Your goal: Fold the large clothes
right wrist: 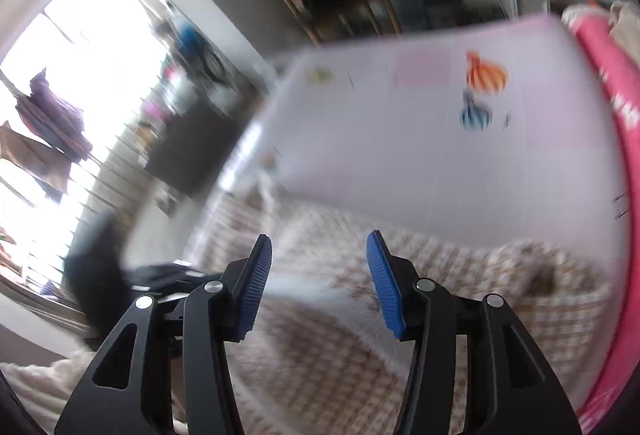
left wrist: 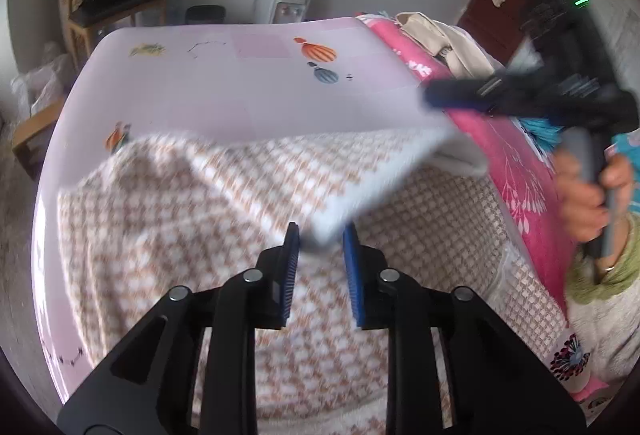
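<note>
We find the white-and-tan checked fleece garment point(left wrist: 248, 195) spread on the pale pink worktop point(left wrist: 240, 83), one corner folded over between the left gripper point(left wrist: 321, 237) fingers, which stand narrowly apart, unclamped. The right gripper point(right wrist: 319, 247) is half open and empty. We judge a fold just laid; next, regrasp an edge.

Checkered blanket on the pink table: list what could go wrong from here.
1. The checkered blanket has its white corner between the left gripper jaws, which stand apart; the lifted fold may drop and land crooked.
2. The right gripper is open and empty over the cloth, so that side may sag unevenly.
3. Part of the blanket lies by the edge of the pink table; it could slide off.
</note>
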`<state>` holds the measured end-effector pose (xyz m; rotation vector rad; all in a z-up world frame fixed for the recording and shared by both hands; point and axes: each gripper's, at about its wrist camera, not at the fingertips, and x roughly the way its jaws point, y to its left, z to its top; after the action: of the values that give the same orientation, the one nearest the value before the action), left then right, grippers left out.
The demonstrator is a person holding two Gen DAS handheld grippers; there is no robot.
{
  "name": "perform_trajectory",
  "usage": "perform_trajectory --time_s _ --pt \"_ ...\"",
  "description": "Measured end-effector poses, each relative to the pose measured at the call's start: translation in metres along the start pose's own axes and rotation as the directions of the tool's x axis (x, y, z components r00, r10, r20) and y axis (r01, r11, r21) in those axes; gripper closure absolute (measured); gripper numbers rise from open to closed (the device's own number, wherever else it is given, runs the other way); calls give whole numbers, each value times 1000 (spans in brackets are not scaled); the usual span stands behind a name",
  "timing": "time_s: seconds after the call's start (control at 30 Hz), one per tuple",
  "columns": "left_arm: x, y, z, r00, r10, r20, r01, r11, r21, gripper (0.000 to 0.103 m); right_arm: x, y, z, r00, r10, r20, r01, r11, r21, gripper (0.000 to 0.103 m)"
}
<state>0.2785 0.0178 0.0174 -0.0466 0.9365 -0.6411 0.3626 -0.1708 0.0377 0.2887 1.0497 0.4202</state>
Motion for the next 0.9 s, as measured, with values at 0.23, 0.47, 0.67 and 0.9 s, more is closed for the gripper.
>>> perform_trajectory --time_s 0.23,0.47,0.67,0.9 --pt "-39 18 -10 998 -36 55 38 998 -40 76 46 1 -47 984 -127 -126 115 988 -100 60" --pt "25 29 49 998 -64 5 64 987 -144 76 52 13 -47 966 -226 -129 199 960 -196 60" --pt "60 29 30 993 -17 -119 3 993 -116 78 31 18 -46 961 -243 -134 211 954 -214 65" --pt "54 34 21 996 -31 -84 18 990 -143 79 47 31 6 982 -190 -17 181 957 -225 73"
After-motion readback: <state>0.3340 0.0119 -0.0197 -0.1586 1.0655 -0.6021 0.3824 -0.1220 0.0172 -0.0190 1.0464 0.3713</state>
